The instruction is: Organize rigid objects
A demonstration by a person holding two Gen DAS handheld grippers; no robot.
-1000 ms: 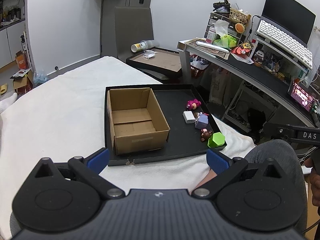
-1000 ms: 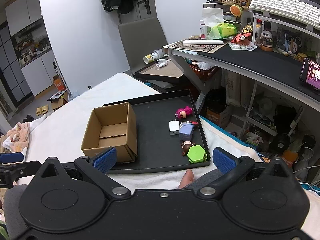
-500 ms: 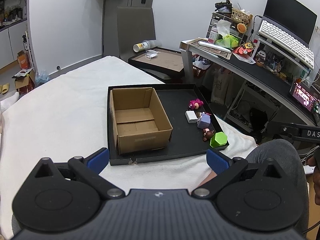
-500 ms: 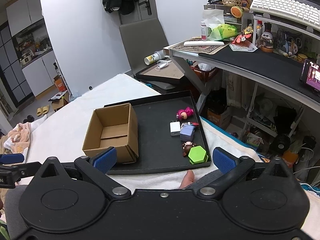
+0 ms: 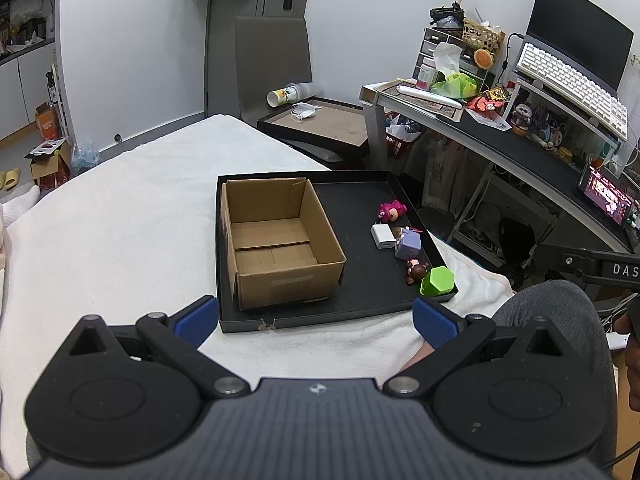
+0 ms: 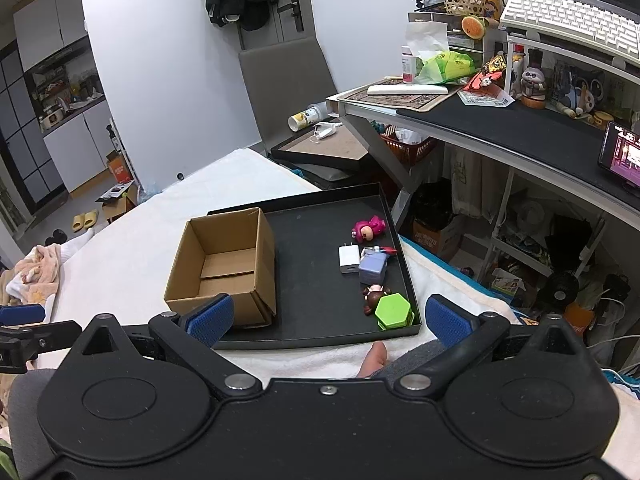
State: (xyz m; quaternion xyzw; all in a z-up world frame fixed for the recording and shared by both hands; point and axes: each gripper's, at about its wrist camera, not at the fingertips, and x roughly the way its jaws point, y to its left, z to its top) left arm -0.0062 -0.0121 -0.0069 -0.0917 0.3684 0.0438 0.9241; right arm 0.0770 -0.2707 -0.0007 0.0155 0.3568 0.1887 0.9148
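A black tray (image 5: 360,312) (image 6: 320,340) lies on a white bed. An open, empty cardboard box (image 5: 276,240) (image 6: 224,264) stands in its left half. At the right lie a pink plush toy (image 5: 391,210) (image 6: 368,228), a white charger (image 5: 382,235) (image 6: 347,259), a lilac box (image 5: 408,245) (image 6: 372,269), a small brown figure (image 5: 416,271) (image 6: 372,298) and a green hexagonal box (image 5: 438,282) (image 6: 394,312). My left gripper (image 5: 316,320) and right gripper (image 6: 328,318) are both open and empty, held short of the tray's near edge.
A cluttered desk (image 6: 500,120) with keyboard and shelves stands at the right. A second tray (image 5: 320,124) lies beyond the bed, by a grey chair (image 5: 272,56). The person's knee (image 5: 552,320) is at the lower right. Bedding (image 6: 36,268) lies at the left.
Both grippers have drifted slightly; the tray and box sit a little further right and higher in the left wrist view. Nothing was grasped or moved on the tray.
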